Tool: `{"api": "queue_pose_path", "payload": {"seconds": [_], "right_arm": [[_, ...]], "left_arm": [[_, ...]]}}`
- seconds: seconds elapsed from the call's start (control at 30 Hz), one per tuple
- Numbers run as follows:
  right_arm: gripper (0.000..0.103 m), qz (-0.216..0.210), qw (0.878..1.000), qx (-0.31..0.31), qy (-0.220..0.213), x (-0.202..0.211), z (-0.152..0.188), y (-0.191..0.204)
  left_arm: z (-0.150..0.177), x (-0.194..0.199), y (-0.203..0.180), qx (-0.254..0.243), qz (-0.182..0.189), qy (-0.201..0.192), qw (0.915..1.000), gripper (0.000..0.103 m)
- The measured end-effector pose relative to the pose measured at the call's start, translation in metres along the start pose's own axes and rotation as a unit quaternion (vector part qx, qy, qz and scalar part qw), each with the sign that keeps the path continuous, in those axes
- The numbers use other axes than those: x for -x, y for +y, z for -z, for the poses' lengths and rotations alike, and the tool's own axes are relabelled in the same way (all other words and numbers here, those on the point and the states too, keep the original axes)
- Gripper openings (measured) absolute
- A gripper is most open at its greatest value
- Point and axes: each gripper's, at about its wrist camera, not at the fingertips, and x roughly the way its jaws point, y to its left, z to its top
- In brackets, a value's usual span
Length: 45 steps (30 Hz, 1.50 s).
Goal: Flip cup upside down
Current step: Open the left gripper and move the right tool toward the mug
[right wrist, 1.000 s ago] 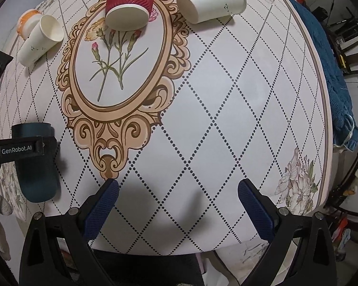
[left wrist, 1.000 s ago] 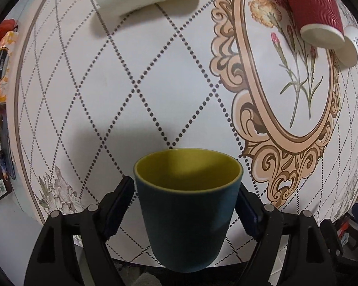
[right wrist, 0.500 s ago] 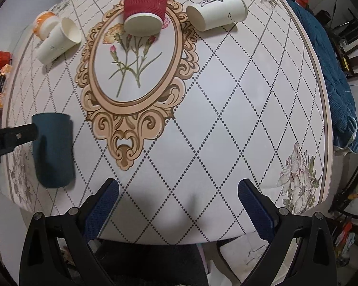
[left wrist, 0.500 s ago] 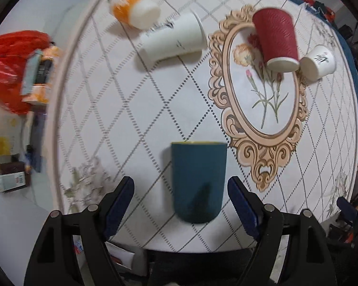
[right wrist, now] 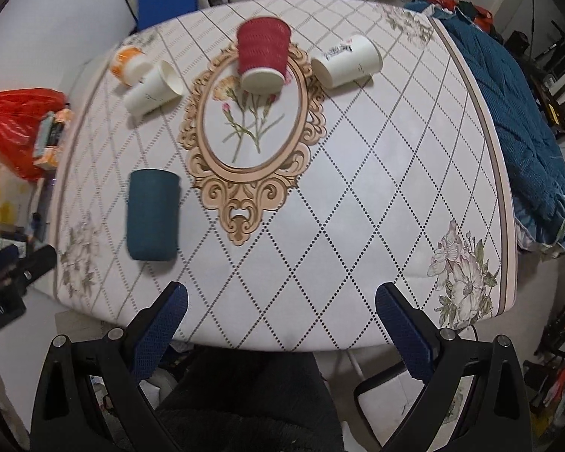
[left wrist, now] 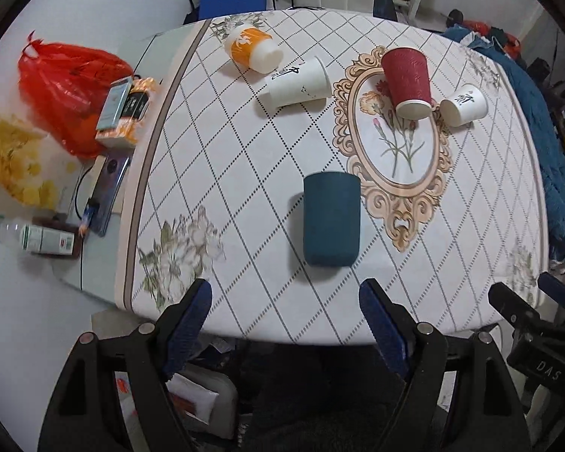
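A dark teal cup (left wrist: 331, 219) stands upside down on the patterned table (left wrist: 245, 158), left of the oval floral frame; it also shows in the right wrist view (right wrist: 153, 215). My left gripper (left wrist: 286, 318) is open and empty, pulled back above the table's near edge, well clear of the cup. My right gripper (right wrist: 282, 324) is open and empty, above the near edge to the right of the cup.
A red ribbed cup (left wrist: 408, 83) stands upside down on the oval frame. Two white paper cups (left wrist: 297, 82) (left wrist: 464, 104) and an orange-and-white cup (left wrist: 252, 49) lie on their sides farther back. A red bag (left wrist: 67, 90) and boxes lie left of the table. Blue fabric (right wrist: 523, 120) lies right.
One second ago the left gripper held the teal cup with its yellow mouth up. The cup now stands mouth down on the table, released, and both grippers have pulled back and up.
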Motion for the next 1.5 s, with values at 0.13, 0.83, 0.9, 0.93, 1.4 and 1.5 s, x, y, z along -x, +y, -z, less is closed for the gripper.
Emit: {"api": "queue_pose_path", "payload": {"seconds": [0.13,0.83,0.9,0.93,1.4,1.5], "right_arm": [[0.102,-0.014,1.0,0.011,-0.013,0.019,0.008,0.004],[0.102,0.012,0.987,0.161,-0.029,0.02,-0.006,0.1],[0.102,0.033,0.973,0.224,-0.04,0.016,-0.011,0.122],[0.102,0.043,0.962,0.265,-0.043,0.012,-0.013,0.135],[0.102,0.206,0.656,0.726,-0.008,-0.062,0.034,0.228],[0.102,0.223,0.571,0.79,-0.001,-0.076,0.05,0.226]], "left_arm": [[0.013,0.011,0.001,0.012,-0.002,-0.009,0.9999,0.08],[0.017,-0.031,0.095,0.07,-0.033,-0.01,0.9969,0.099],[0.016,-0.042,0.109,0.083,-0.031,-0.004,0.9961,0.099],[0.016,-0.047,0.114,0.087,-0.03,-0.002,0.9958,0.099],[0.023,-0.098,0.139,0.122,-0.019,0.041,0.9916,0.099],[0.024,-0.108,0.14,0.129,-0.017,0.052,0.9901,0.099]]}}
